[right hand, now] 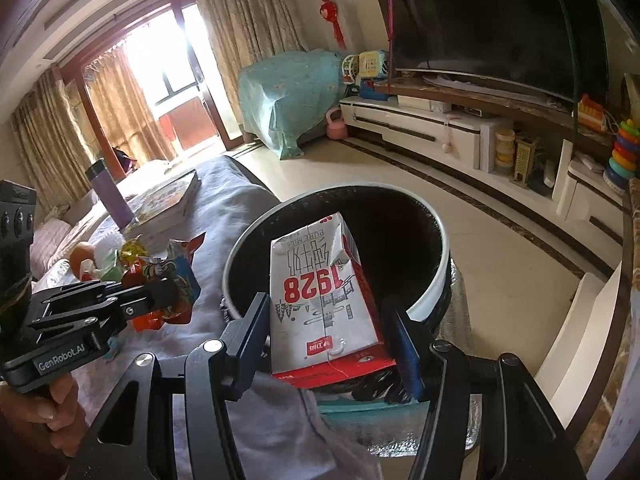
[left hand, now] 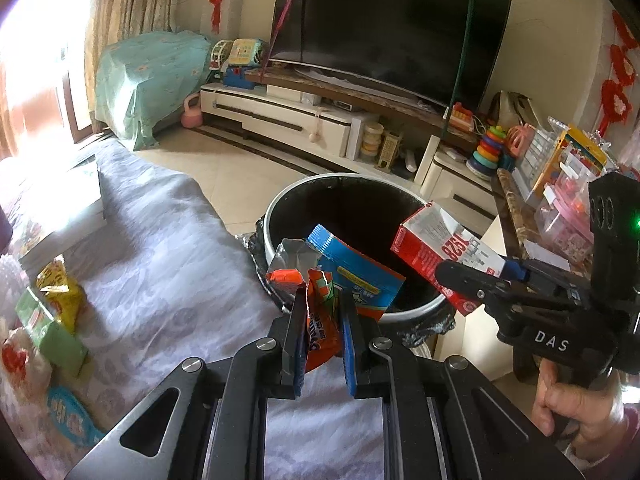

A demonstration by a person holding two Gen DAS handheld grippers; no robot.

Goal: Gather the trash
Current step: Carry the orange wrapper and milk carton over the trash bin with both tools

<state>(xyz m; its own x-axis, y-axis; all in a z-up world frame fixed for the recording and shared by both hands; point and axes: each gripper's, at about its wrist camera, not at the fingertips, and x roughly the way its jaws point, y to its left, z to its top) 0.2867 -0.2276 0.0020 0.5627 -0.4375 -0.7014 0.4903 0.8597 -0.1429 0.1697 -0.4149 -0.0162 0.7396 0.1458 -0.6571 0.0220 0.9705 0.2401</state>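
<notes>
My left gripper (left hand: pixel 323 300) is shut on a bunch of snack wrappers (left hand: pixel 344 276), orange and blue foil, held at the near rim of a round white trash bin (left hand: pixel 280 204) with a black liner. In the right wrist view the same left gripper (right hand: pixel 168 296) shows at the left with the wrappers (right hand: pixel 176 276). My right gripper (right hand: pixel 326 312) is shut on a red and white milk carton (right hand: pixel 320 292) marked 1928, held over the bin (right hand: pixel 436 280) mouth. From the left wrist view the carton (left hand: pixel 436 244) hangs over the bin's right side in the right gripper (left hand: pixel 460 280).
A grey-covered table (left hand: pixel 160 232) holds more wrappers (left hand: pixel 60 296), a green packet (left hand: pixel 48 332) and books (right hand: pixel 168 200). A purple bottle (right hand: pixel 108 192) stands on it. A TV (left hand: pixel 384 28) on a white cabinet (left hand: pixel 288 120) runs along the far wall. Toy shelves (left hand: pixel 560 168) stand at right.
</notes>
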